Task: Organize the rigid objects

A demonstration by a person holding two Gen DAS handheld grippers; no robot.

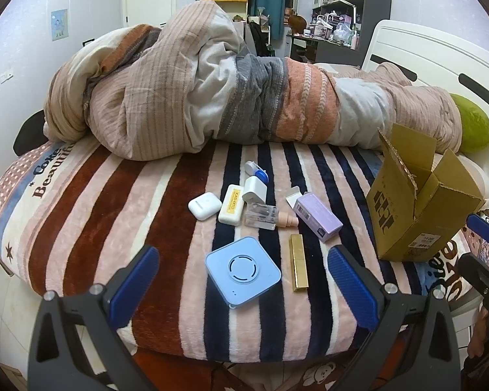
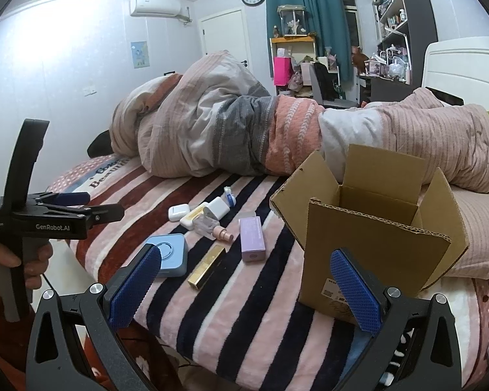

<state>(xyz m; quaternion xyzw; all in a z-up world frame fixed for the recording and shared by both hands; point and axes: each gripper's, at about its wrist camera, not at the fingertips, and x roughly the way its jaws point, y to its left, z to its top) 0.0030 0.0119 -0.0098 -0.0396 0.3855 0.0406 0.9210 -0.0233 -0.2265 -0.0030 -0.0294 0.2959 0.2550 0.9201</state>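
Note:
Several small rigid objects lie on the striped blanket: a blue square device (image 1: 243,271) (image 2: 170,256), a gold lipstick tube (image 1: 298,262) (image 2: 208,266), a purple box (image 1: 317,216) (image 2: 252,238), a white earbud case (image 1: 205,206) (image 2: 178,212), a white-and-yellow case (image 1: 231,209), a clear bottle with a pink cap (image 1: 269,217) (image 2: 221,233) and a white charger (image 1: 255,189) (image 2: 217,208). An open cardboard box (image 1: 420,207) (image 2: 371,228) stands to their right. My left gripper (image 1: 243,282) is open and empty, just short of the blue device. My right gripper (image 2: 246,285) is open and empty, near the box's front.
A rumpled quilt (image 1: 212,97) is heaped across the bed behind the objects. A green round plush (image 1: 472,127) lies at the far right by the white headboard (image 1: 440,65). The left gripper's body (image 2: 49,218) shows in the right wrist view at the left. The bed's front edge (image 1: 244,352) is close below.

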